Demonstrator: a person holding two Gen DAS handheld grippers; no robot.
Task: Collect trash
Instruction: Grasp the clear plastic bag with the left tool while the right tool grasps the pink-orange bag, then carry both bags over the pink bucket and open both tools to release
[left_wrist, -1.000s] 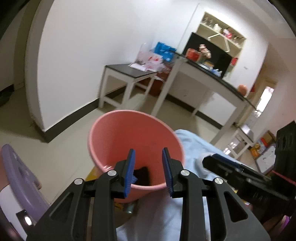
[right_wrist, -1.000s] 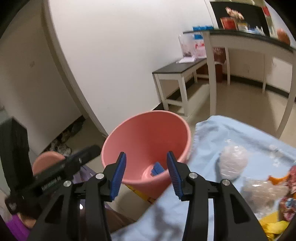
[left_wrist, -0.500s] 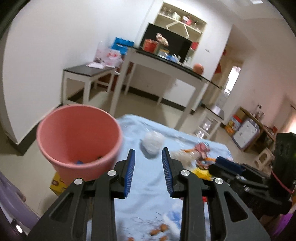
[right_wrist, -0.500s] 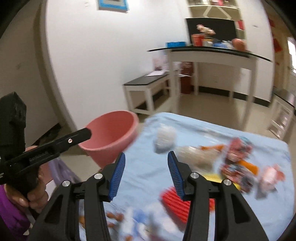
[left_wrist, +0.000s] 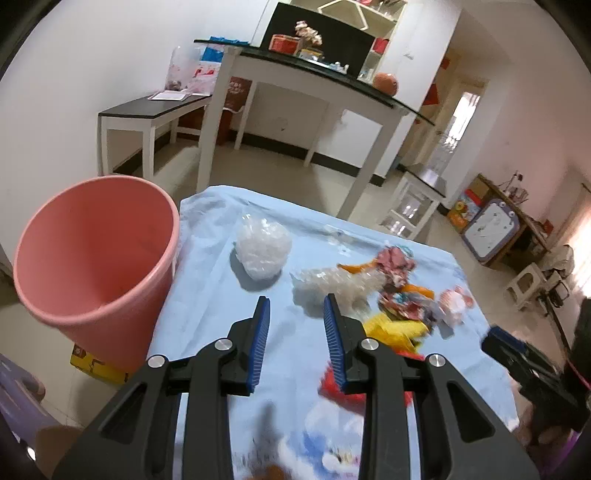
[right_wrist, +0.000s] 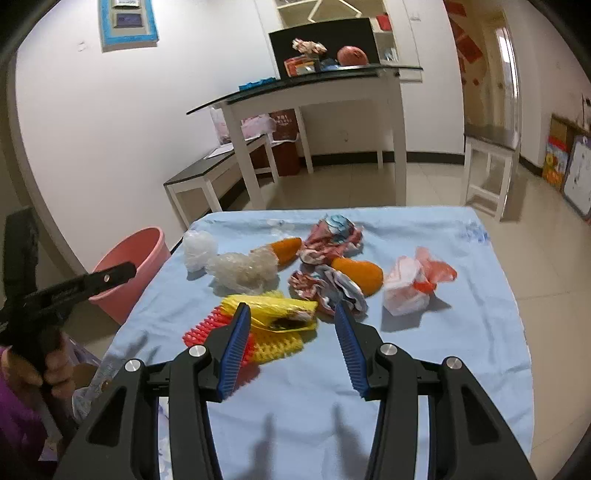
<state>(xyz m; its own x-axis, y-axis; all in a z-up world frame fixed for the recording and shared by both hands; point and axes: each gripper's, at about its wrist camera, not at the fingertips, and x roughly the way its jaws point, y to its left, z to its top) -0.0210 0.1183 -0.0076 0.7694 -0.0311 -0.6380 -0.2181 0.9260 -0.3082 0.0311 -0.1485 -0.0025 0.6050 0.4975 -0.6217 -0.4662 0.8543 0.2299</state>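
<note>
Both grippers swung from the pink bucket (left_wrist: 96, 254) to our blue-clothed surface (right_wrist: 424, 350). Left gripper (left_wrist: 295, 314) and right gripper (right_wrist: 291, 317): jaws open, empty. Trash (right_wrist: 321, 273) heaped at twelve o'clock; bucket at ten.

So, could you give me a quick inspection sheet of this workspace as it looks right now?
Surface: light blue cloth covering the table.
Job's things: pink plastic bucket beside the table's edge; white crumpled plastic ball, clear crinkled plastic wrap, yellow wrapper, two orange peel pieces, printed crumpled wrappers, white-and-orange plastic bag, all on the cloth.
Clutter: red and yellow spiky pads under the yellow wrapper.
Grippers: left gripper open, empty; right gripper open, empty, above the trash.
Cables: nothing seen.
Surroundings: white tables with dark tops, tiled floor.
</note>
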